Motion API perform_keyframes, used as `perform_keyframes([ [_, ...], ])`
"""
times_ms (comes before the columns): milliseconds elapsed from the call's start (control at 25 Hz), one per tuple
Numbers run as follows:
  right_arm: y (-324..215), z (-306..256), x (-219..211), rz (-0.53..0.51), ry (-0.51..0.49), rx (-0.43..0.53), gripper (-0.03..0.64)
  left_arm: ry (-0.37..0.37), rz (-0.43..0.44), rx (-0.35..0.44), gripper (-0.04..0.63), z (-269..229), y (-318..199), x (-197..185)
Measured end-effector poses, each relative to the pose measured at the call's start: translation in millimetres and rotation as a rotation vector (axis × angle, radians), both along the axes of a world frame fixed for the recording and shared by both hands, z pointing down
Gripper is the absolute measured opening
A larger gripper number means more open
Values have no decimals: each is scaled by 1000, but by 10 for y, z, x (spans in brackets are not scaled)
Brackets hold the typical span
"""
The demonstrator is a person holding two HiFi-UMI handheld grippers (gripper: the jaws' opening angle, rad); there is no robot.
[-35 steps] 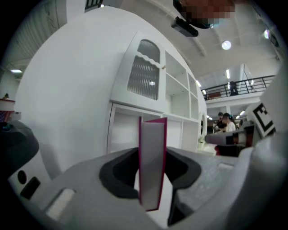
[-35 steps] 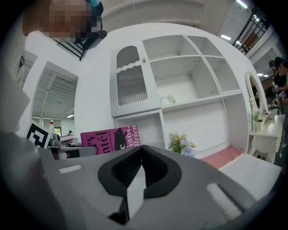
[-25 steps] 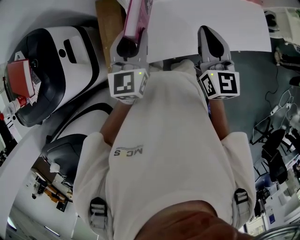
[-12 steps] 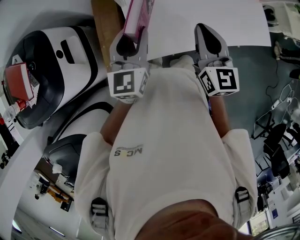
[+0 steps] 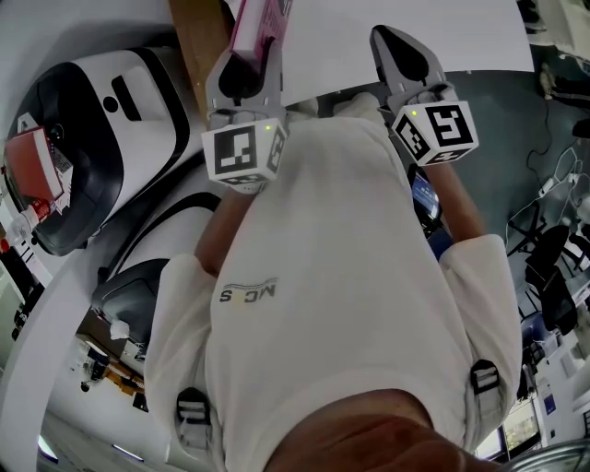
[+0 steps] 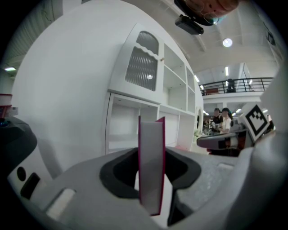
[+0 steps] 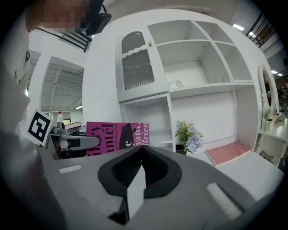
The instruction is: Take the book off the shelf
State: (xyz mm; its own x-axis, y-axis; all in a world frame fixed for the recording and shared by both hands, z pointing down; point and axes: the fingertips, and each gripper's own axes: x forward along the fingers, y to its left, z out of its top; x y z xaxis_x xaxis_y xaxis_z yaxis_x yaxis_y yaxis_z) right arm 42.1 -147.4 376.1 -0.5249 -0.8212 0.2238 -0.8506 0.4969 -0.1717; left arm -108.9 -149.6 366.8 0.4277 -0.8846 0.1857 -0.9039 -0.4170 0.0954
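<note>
A magenta book (image 5: 255,18) stands edge-on between the jaws of my left gripper (image 5: 247,51), which is shut on it. In the left gripper view the book (image 6: 151,166) rises upright from the left gripper (image 6: 152,179), in front of the white shelf unit (image 6: 148,90), clear of its compartments. The right gripper view shows the book's magenta cover (image 7: 118,136) from the side, held out by the left gripper (image 7: 74,143). Beside it on the right, my right gripper (image 5: 384,39) is shut with nothing in it; in its own view the right gripper (image 7: 141,150) has its tips meeting.
The white shelf unit (image 7: 198,67) has open compartments and one ribbed door (image 7: 137,67). A flower pot (image 7: 189,134) and a flat pink thing (image 7: 227,152) rest on its counter. A wooden board (image 5: 198,46) and white machines (image 5: 101,138) lie at my left. People stand far off (image 6: 220,119).
Both grippers have shifted a little upward in the head view, and the right one has tilted to the right. The left gripper still holds the book.
</note>
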Motion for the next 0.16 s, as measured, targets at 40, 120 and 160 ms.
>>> perform_keyframes([
  [40, -26, 22, -20, -20, 9, -5, -3, 4, -2, 3, 144, 3, -9, -6],
  [120, -83, 35, -50, -49, 24, -5, -3, 10, -5, 13, 144, 1, -33, -15],
  [160, -111, 34, -62, -62, 30, -2, -3, 12, -5, 20, 144, -2, -45, -18],
])
